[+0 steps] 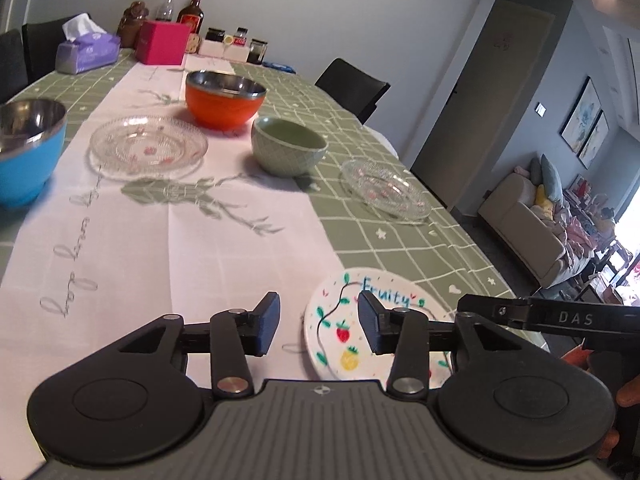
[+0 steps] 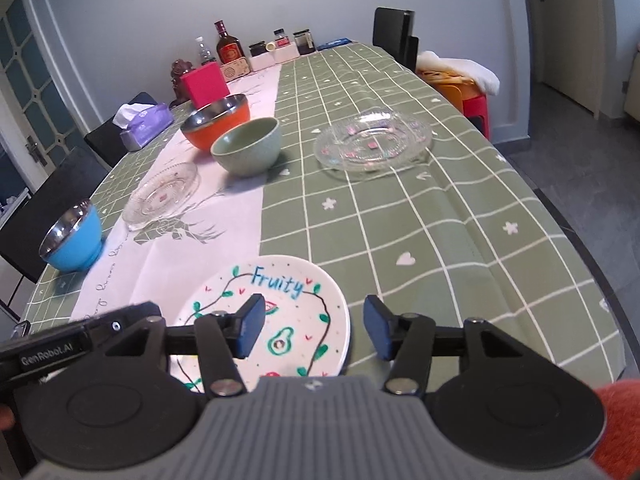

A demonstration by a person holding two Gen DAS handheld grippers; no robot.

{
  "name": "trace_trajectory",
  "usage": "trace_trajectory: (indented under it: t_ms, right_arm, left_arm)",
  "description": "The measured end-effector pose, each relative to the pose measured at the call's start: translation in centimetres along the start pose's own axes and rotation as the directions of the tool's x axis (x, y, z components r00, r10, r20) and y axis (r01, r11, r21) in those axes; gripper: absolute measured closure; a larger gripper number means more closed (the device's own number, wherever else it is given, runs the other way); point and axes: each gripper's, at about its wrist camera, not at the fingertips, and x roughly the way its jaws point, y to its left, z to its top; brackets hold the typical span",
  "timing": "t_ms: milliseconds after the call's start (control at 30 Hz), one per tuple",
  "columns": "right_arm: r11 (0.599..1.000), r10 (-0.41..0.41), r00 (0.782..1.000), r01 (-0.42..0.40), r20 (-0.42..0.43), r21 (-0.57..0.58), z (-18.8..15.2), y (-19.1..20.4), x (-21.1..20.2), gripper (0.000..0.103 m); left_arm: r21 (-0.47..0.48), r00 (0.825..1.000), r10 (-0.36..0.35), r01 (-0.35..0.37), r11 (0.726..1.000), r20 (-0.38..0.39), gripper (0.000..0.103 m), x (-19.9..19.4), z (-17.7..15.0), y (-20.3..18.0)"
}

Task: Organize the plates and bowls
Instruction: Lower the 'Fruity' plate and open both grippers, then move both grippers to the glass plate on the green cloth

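Directly under both tongs lies the white "Fruity" plate [image 2: 280, 312] at the table's near edge, flat on the green checked cloth [image 2: 440, 220]. The right gripper [image 2: 314, 326] hangs above it with jaws wide apart, empty; the left gripper [image 1: 318, 322] is likewise spread and empty, the plate [image 1: 348, 320] beneath its right finger. Ahead of the right tongs sit a green bowl [image 2: 247, 148], an orange bowl [image 2: 216, 122] just behind it, possibly touching, and a glass dish [image 2: 372, 144] further right. Left of them lie a second glass dish [image 2: 162, 194] and a blue bowl [image 2: 72, 238].
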Motion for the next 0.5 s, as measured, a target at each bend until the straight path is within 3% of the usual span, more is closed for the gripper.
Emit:
trace_trajectory:
  t_ms: [233, 300, 500]
  right_arm:
    - [0.999, -0.036, 0.999, 0.037, 0.027, -0.033, 2.8, -0.6, 0.7, 0.046]
    - [0.998, -0.050, 0.998, 0.052, 0.044, -0.039, 3.8, -1.0, 0.9, 0.039]
    - [0.997, -0.071, 0.995, 0.074, 0.075, -0.038, 7.0, -1.6, 2.6, 0.034]
  left_arm:
    - [0.016, 1.000, -0.002, 0.002, 1.000, 0.006, 0.052, 0.8, 3.1, -0.6]
    - [0.014, 1.000, -0.011, 0.011, 1.000, 0.007, 0.052, 1.1, 4.2, -0.8]
    - [0.020, 0.999, -0.045, 0.045, 0.999, -0.021, 0.052, 3.3, 7.1, -1.6]
